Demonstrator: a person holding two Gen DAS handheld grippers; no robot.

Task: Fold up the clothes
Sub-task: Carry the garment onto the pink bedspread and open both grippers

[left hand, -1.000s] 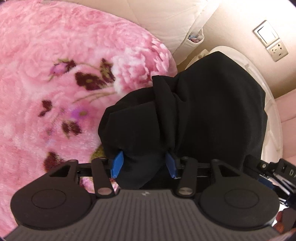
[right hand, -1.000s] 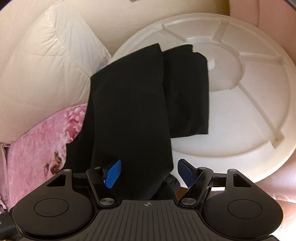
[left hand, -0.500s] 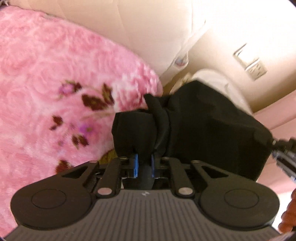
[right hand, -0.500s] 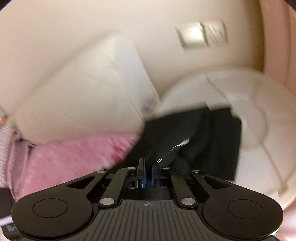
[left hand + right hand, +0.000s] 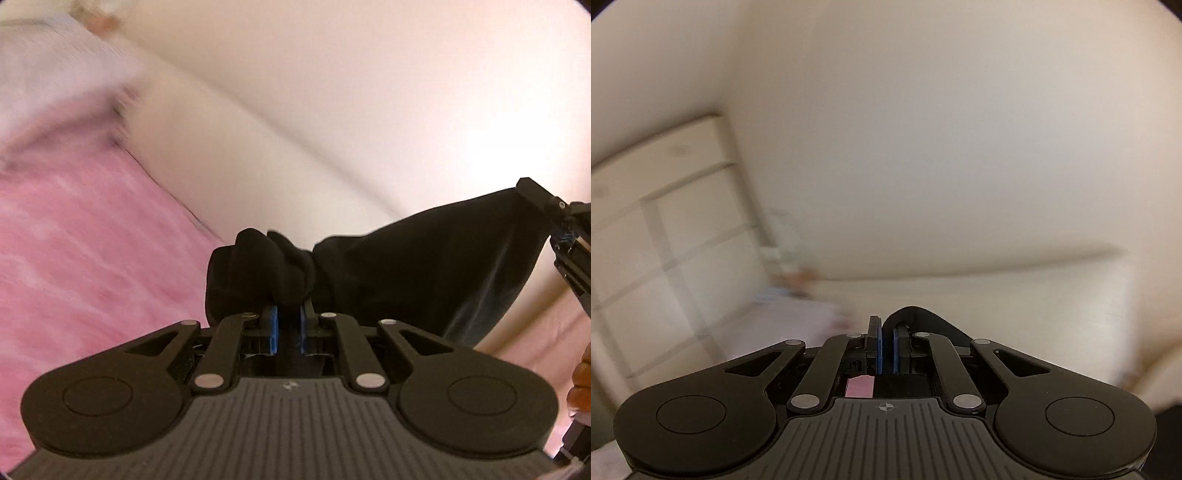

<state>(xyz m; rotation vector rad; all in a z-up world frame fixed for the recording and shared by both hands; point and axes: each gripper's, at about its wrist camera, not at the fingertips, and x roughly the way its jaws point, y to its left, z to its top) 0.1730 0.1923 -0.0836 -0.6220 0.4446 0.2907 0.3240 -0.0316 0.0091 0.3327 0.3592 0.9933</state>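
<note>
A black garment (image 5: pixel 424 266) hangs lifted in the air, stretched between my two grippers. My left gripper (image 5: pixel 288 325) is shut on a bunched fold of it, with cloth bulging above the blue pads. In the left wrist view the right gripper (image 5: pixel 561 229) holds the garment's other end at the far right. In the right wrist view my right gripper (image 5: pixel 885 347) is shut on a thin black edge of the garment (image 5: pixel 923 317), which curls over the right finger. The rest of the cloth is hidden below that camera.
A pink fleece blanket (image 5: pixel 81 258) covers the bed at lower left, with a cream wall or headboard (image 5: pixel 295 110) behind it. The right wrist view shows a cream wall and a pale panelled wardrobe (image 5: pixel 665 229) at left, all blurred.
Both grippers closed on the black garment and lifted it off the white round tub and the blanket. Both cameras have tilted up toward the wall.
</note>
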